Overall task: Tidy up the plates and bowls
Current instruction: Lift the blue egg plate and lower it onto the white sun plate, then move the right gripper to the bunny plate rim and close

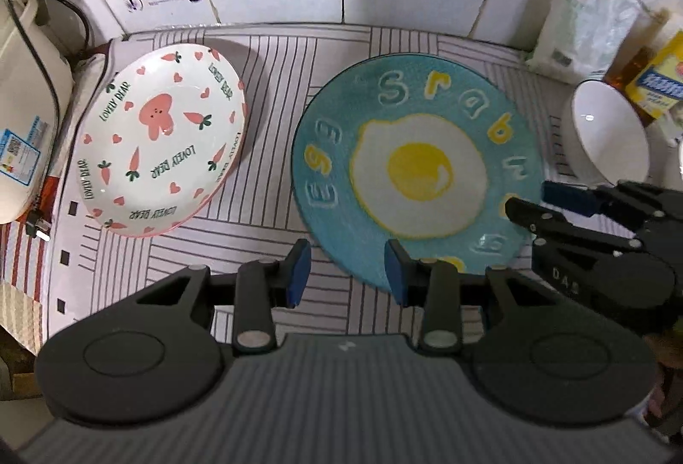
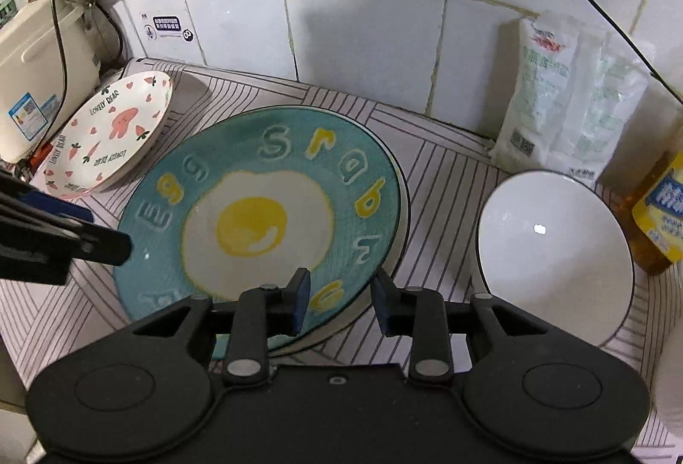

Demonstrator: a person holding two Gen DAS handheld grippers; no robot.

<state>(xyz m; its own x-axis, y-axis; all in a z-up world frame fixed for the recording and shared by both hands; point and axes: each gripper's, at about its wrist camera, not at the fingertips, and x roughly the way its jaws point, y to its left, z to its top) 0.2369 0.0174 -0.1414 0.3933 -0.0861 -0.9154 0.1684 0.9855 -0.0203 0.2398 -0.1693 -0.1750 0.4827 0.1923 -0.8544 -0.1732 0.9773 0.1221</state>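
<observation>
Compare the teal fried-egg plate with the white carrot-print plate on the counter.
The teal fried-egg plate looks larger and lies flat on another dish; the white carrot-print plate is smaller and sits tilted. The teal one has raised letters, the white one printed words and hearts. Both are round, empty and ungripped.

Glossy glazed ceramic teal plate (image 2: 264,216) and white bowl (image 2: 555,250) lie on a matt striped mat (image 2: 444,182).

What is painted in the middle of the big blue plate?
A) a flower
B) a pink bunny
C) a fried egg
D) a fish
C: the blue plate has a white fried egg with a yellow yolk painted in its middle; the pink bunny is on the white plate beside it.
</observation>
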